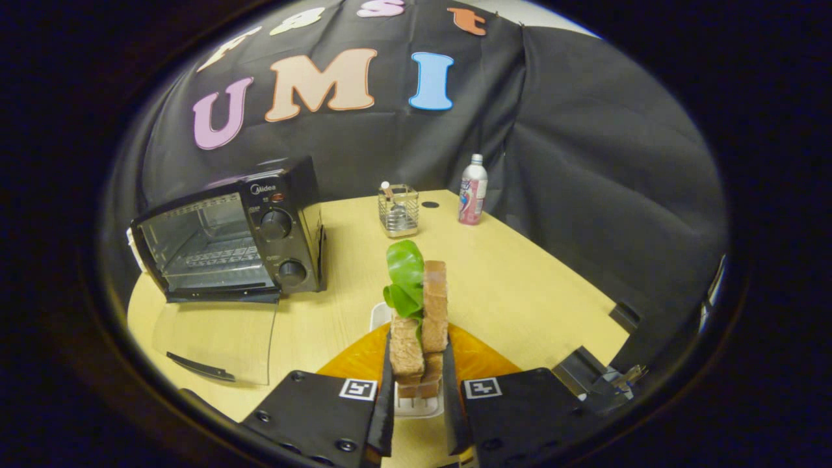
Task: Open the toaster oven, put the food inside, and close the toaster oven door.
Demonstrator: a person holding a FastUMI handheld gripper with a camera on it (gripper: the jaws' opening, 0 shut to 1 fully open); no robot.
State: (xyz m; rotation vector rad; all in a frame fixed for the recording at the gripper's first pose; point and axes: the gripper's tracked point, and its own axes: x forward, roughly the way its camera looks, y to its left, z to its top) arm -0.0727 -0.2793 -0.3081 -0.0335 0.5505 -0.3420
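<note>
Pale wood table (533,292); claw (419,383) clamps crumbly sandwich (422,318)

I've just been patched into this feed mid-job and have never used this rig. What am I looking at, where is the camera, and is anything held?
The camera rides on a hand-held gripper and looks forward along its two fingers. Both fingers press on a sandwich of bread and green lettuce, held upright above an orange plate. Ahead, off to one side on the yellow table, stands a black toaster oven, its glass door already folded down flat. Beyond the sandwich are a wire holder and a bottle.
</note>
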